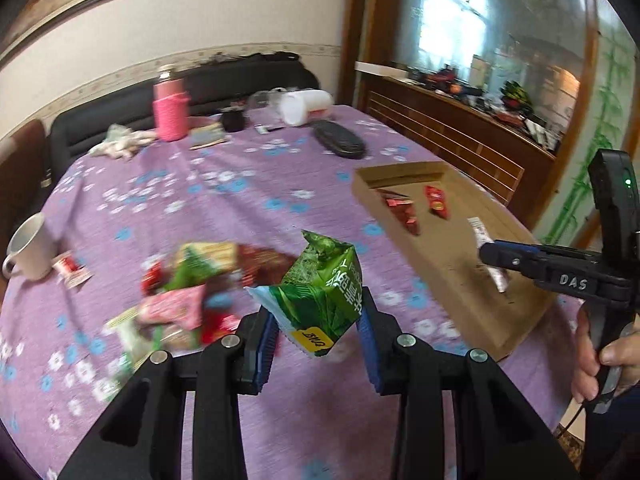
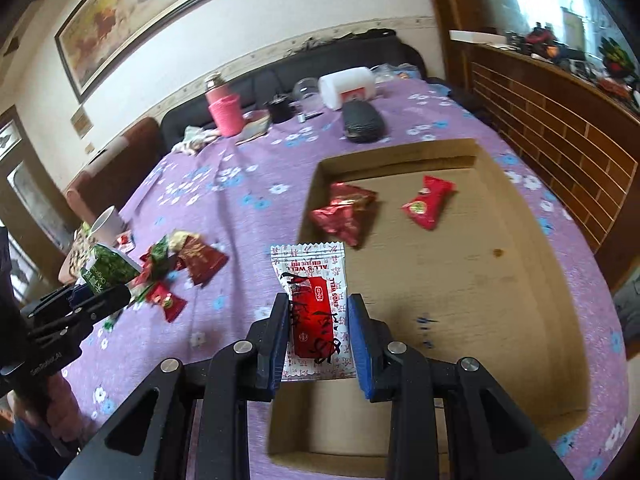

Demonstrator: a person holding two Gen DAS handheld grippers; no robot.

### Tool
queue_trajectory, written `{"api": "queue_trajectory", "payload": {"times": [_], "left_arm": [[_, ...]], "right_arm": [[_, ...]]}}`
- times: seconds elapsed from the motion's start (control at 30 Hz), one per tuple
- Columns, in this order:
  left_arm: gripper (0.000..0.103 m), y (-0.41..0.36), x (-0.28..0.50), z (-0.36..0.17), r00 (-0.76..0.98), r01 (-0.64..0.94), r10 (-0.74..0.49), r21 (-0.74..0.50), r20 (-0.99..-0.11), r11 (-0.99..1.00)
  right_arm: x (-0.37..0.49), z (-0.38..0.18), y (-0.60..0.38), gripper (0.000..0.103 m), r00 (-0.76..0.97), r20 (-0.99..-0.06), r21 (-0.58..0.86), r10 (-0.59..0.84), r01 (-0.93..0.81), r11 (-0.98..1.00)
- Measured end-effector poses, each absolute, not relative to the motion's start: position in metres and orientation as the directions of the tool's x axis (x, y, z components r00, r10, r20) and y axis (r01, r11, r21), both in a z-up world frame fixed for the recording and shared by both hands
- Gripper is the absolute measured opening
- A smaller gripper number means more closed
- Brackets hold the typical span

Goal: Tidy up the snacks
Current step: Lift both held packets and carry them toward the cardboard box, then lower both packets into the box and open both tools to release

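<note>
My left gripper (image 1: 320, 316) is shut on a green snack packet (image 1: 320, 296) and holds it above the purple table; the packet also shows in the right wrist view (image 2: 106, 268). My right gripper (image 2: 318, 320) is shut on a white and red snack packet (image 2: 314, 308) over the near left part of the cardboard tray (image 2: 480, 280). The left wrist view shows that gripper (image 1: 496, 260) over the tray (image 1: 460, 264). In the tray lie red packets (image 2: 346, 212) and another red packet (image 2: 428, 200). A pile of loose snacks (image 1: 188, 292) lies on the cloth left of the tray.
A white mug (image 1: 28, 248) stands at the table's left edge. At the far side stand a pink bottle (image 1: 170, 106), a white container (image 1: 304, 106), a black case (image 1: 340, 140) and a cloth (image 1: 118, 144). A wooden sideboard (image 1: 460, 128) runs along the right.
</note>
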State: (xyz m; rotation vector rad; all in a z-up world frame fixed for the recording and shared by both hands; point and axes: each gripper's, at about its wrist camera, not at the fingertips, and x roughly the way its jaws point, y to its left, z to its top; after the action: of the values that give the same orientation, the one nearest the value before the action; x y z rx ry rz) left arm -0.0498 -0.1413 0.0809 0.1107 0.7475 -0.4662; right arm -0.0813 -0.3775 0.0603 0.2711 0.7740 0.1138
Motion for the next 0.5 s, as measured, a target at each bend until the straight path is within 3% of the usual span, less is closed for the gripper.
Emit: {"api": "queue_trajectory", "payload": {"times": [0.5], "left_arm": [[0.036,-0.271,-0.046,0.075,0.526,0.612,-0.473,-0.072,-0.707,0.787]], "right_arm": [[-0.087,0.049,-0.445,0.031,0.719,-0.676,0.336,0.162,0.106,0.936]]}}
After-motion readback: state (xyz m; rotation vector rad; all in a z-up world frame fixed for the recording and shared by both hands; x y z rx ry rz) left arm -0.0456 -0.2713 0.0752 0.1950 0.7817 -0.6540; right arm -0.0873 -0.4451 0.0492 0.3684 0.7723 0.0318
